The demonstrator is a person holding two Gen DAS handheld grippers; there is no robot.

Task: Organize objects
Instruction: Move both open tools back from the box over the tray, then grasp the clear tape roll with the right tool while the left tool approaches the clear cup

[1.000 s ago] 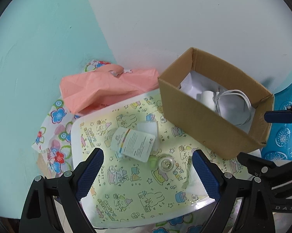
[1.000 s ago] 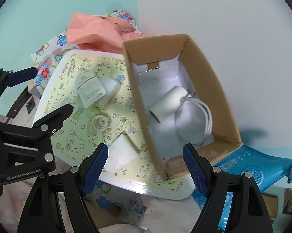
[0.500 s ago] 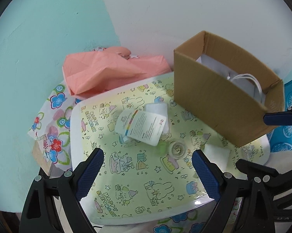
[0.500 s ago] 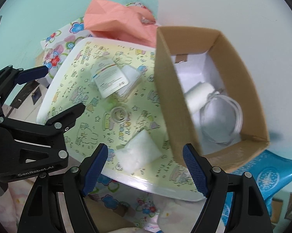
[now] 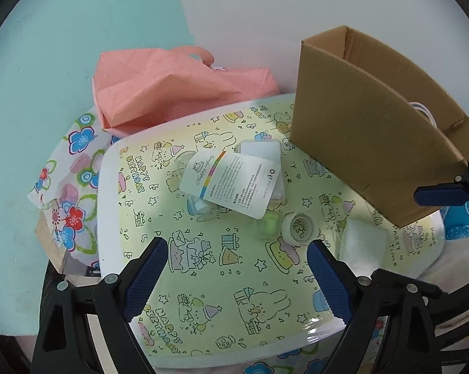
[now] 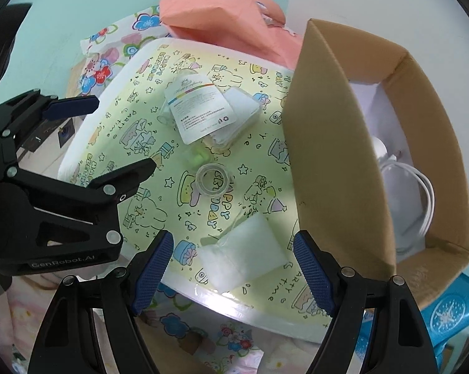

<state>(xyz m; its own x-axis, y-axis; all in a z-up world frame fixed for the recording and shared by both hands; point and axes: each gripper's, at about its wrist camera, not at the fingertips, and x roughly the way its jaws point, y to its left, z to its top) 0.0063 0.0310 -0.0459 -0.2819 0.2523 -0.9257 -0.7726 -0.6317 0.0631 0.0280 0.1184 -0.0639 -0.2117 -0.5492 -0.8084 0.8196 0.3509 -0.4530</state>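
On the yellow birthday-print tabletop lie a labelled white packet over a clear plastic case, small green pieces, a clear tape roll and a white foam pad. My left gripper hangs open just short of the green pieces and the tape roll, holding nothing. My right gripper is open above the foam pad, beside the cardboard box, with the tape roll farther ahead. The box holds a white cable.
A pink paper bag and a floral bag sit behind and left of the table against the wall. A blue plastic stool stands right of the box. In the right wrist view the left gripper occupies the left side.
Both grippers have come down toward the tabletop, so the packet, tape roll and foam pad look larger. In the left wrist view the box's inside has dropped out of sight. Both stay open.
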